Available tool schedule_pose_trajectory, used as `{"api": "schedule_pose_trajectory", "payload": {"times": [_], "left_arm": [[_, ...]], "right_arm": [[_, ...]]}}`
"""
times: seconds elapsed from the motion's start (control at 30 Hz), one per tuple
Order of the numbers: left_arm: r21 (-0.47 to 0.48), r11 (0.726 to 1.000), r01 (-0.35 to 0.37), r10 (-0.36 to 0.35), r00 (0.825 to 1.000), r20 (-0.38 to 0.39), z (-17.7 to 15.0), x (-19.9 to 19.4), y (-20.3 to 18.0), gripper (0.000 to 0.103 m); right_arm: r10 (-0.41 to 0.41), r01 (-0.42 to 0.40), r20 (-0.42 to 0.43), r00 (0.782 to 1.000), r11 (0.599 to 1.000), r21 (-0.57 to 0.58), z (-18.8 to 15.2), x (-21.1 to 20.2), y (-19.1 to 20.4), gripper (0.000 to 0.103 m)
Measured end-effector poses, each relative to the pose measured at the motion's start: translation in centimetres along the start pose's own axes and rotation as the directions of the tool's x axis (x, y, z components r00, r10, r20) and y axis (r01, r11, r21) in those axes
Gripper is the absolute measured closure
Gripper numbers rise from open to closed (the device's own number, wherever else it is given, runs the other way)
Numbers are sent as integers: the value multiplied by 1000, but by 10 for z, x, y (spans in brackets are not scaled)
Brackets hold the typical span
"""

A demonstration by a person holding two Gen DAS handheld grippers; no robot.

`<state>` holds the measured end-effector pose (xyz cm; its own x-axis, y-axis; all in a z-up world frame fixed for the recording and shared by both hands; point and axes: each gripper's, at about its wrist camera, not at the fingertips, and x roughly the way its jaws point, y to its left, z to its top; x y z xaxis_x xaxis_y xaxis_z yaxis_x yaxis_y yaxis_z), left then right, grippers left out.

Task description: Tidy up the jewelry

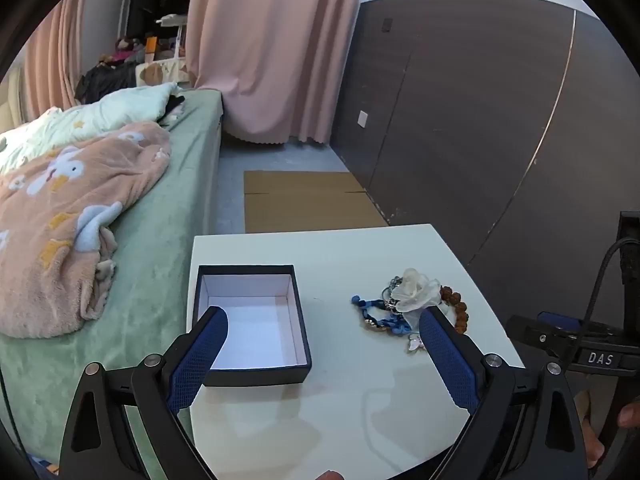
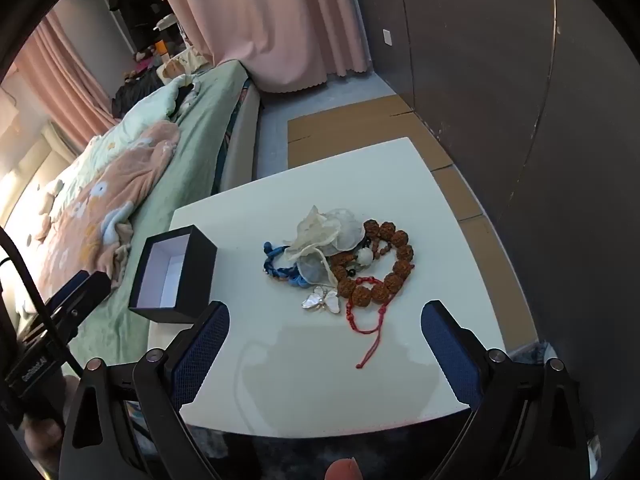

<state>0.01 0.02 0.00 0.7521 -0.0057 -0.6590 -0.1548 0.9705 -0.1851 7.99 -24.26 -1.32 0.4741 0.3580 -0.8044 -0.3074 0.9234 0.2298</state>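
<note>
White laminate table (image 2: 400, 208) carries the whole job: an open dark-blue cardboard box with a pale lining (image 1: 252, 320) sits empty at its left side, and well apart to the right lies a tangled heap of jewellery (image 2: 340, 264), with a brown beaded bracelet (image 2: 394, 260), a red cord bracelet (image 2: 370, 316), a blue braided band (image 2: 276, 266) and a pearly butterfly brooch (image 2: 322, 300). Both the left gripper (image 1: 322, 318) and the right gripper (image 2: 324, 312) hover with jaws spread wide, holding nothing. I judge the butterfly brooch, at the heap's near edge, the cleanest first pick: descend steeply, straddle it alone, avoid snagging cords.
</note>
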Motion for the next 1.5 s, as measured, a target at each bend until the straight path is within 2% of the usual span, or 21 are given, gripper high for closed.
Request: {"api": "schedule_pose_trajectory", "payload": {"times": [0.13,0.23,0.47,1.5], "left_arm": [[14,1000,-18,18,1000,3,0,4,-3,6],[10,1000,-4,4,1000,4,-1,4,-1,6],[-1,1000,25,-25,1000,5,2,-3,-3,6],[30,998,61,-62,998,31,-2,-8,-11,6]], "right_arm": [[14,-14,-6,1000,1000,3,-1,-2,1,6],[27,-27,-16,1000,1000,8,-2,-2,0,6],[9,-9,-3,1000,1000,-4,2,-1,3,6],[-8,11,57,998,999,-46,0,-15,10,6]]}}
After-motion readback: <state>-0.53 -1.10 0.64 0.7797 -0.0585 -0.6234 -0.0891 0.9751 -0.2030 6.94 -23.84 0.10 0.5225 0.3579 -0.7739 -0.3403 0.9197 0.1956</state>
